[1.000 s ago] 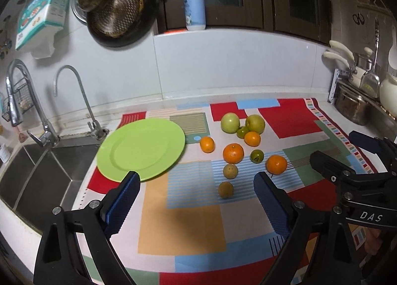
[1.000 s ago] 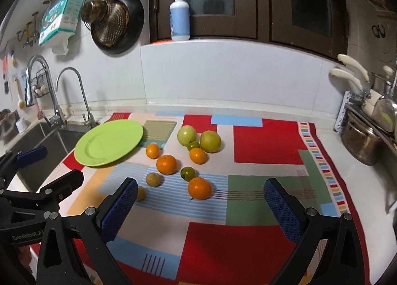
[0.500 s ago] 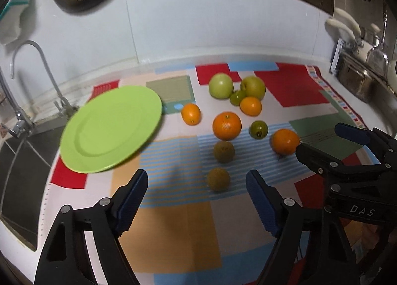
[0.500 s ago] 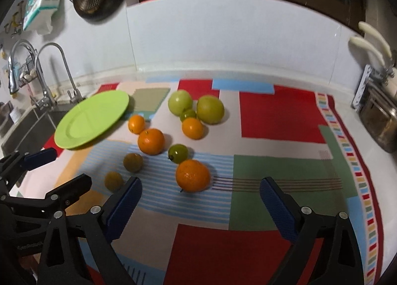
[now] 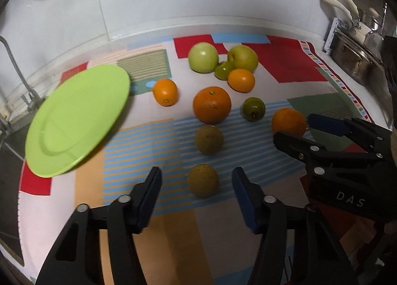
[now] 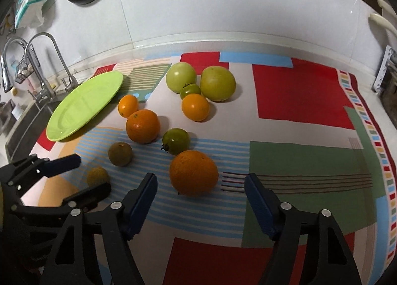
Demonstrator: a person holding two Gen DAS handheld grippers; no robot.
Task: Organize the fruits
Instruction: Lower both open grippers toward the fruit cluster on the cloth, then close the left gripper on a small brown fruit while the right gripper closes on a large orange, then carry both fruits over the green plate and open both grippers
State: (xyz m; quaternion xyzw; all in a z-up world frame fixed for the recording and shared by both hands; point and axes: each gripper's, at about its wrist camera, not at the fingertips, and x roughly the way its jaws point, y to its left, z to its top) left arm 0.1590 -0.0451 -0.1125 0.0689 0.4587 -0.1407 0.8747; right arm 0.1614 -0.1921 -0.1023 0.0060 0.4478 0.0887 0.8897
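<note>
Both grippers had come in low and fast over the last second, and the fruit that sat far off now filled the view. The left gripper (image 5: 197, 183) stood spread wide, its jaws on either side of the nearest brown fruit (image 5: 203, 180) without touching it. The right gripper (image 6: 201, 187) was just as wide, framing the near orange (image 6: 193, 172) on the striped cloth (image 6: 297, 101), also without contact. Nothing was lifted yet. The green plate (image 5: 74, 121) lay bare at the far left by the sink, well apart from both targets. The other oranges, small green fruits and two pale green apples had not moved, clustered farther back. My read: the approach was done, and a double pick was about to start.
</note>
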